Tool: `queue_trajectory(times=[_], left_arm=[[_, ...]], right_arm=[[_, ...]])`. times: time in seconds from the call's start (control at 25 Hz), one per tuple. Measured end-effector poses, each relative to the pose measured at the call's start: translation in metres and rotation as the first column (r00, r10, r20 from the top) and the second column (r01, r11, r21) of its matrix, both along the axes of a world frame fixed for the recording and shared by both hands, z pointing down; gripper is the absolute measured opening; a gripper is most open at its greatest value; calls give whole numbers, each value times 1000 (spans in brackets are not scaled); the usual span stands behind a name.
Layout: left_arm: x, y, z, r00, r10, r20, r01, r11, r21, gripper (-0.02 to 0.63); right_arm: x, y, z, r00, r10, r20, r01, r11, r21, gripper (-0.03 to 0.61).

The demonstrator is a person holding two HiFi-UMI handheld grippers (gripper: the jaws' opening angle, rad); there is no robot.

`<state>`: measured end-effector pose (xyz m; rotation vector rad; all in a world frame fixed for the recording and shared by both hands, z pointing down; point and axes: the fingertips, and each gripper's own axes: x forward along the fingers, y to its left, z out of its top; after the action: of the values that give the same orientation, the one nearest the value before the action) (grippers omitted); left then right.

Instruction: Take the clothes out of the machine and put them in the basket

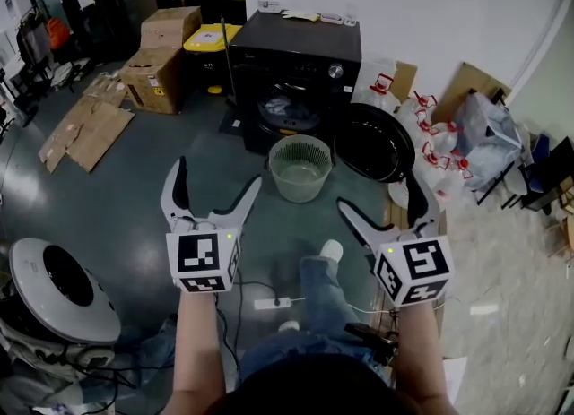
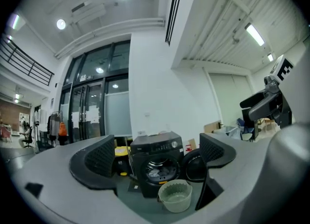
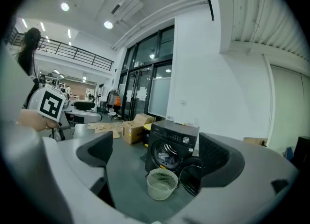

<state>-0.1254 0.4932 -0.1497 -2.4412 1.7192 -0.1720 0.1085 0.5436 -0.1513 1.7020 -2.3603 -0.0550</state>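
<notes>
A black washing machine (image 1: 300,59) stands against the white wall with its round door (image 1: 372,142) swung open to the right. Clothes (image 1: 289,108) lie inside the drum, also seen in the left gripper view as clothes (image 2: 158,171) and in the right gripper view as clothes (image 3: 167,157). A pale green basket (image 1: 300,168) stands empty on the floor in front of the machine. My left gripper (image 1: 215,191) and right gripper (image 1: 380,199) are both open, held well short of the basket with nothing between their jaws.
Cardboard boxes (image 1: 160,59) and flattened cardboard (image 1: 85,122) lie at the left. Bags and red-capped bottles (image 1: 439,140) pile up to the right of the door. A white round appliance (image 1: 63,288) sits at lower left. A power strip (image 1: 272,303) and the person's legs are below.
</notes>
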Motion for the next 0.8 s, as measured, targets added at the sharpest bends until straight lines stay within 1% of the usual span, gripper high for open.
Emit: queue_trajectory(times=[0.16, 0.28, 0.56, 0.8], left_arm=[[2, -38, 7, 998, -43, 35, 44, 999, -21, 540], [8, -76, 14, 995, -76, 57, 78, 996, -38, 540], [45, -182, 28, 992, -101, 78, 107, 991, -78, 540], [75, -272, 36, 988, -124, 93, 133, 985, -105, 540]], right_arm=[[5, -39, 0, 1000, -17, -8, 17, 1000, 8, 551], [19, -78, 7, 1000, -23, -5, 23, 1000, 0, 551], [60, -191, 28, 999, -37, 0, 37, 999, -30, 551], [79, -291, 40, 996, -83, 12, 83, 994, -65, 551]])
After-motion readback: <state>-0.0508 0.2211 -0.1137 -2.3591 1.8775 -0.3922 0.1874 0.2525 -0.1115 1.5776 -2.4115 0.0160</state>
